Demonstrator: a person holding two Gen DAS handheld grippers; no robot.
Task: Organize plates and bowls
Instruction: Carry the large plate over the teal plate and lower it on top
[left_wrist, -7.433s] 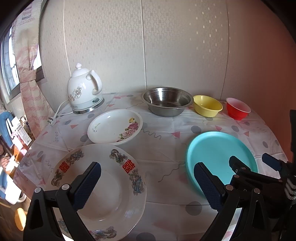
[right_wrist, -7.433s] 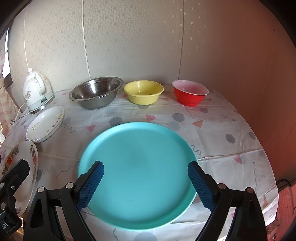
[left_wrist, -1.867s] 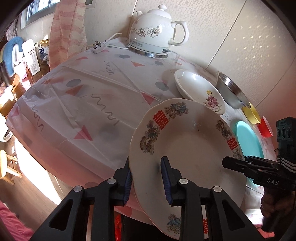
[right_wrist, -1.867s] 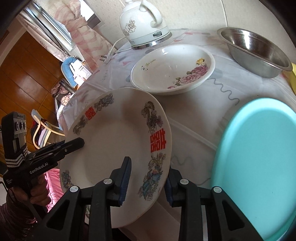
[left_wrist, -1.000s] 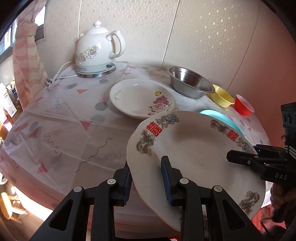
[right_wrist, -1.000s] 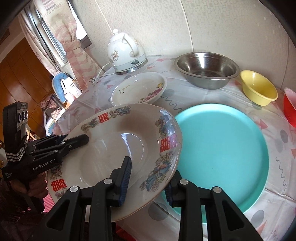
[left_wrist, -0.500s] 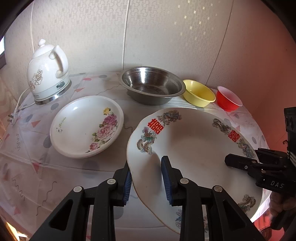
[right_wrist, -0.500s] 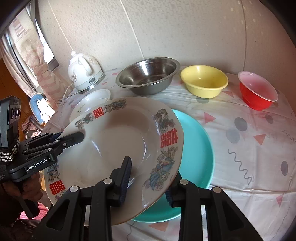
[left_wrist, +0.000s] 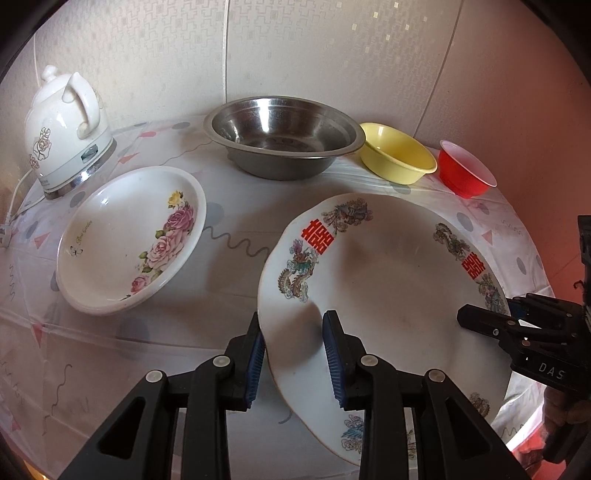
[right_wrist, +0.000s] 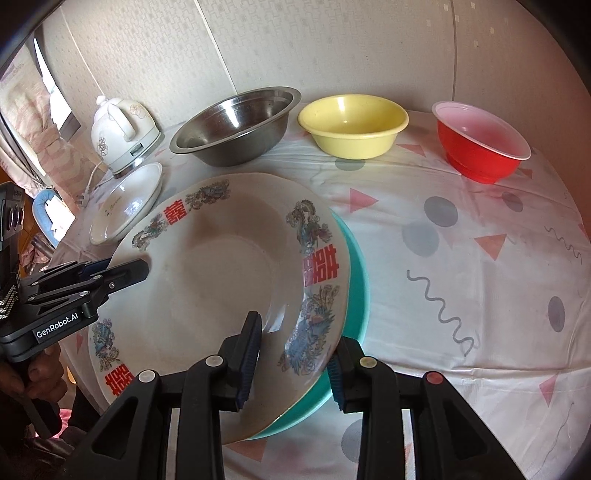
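Observation:
A large white plate with red characters and dragon motifs (left_wrist: 391, 280) (right_wrist: 214, 280) is held between both grippers, just over the teal plate (right_wrist: 356, 280), which it mostly covers. My left gripper (left_wrist: 293, 354) is shut on the plate's left rim. My right gripper (right_wrist: 291, 360) is shut on its right rim. The left gripper (right_wrist: 122, 271) also shows in the right wrist view, and the right gripper (left_wrist: 480, 319) in the left wrist view. A white floral plate (left_wrist: 129, 236) lies to the left.
A steel bowl (left_wrist: 282, 134), a yellow bowl (left_wrist: 397, 151) and a red bowl (left_wrist: 463, 173) stand in a row at the back by the wall. A white kettle (left_wrist: 64, 125) stands at the back left. The table edge is close in front.
Both grippers have carried the patterned plate from the table's left front to the right, over the teal plate, and lowered it. The grip has not changed.

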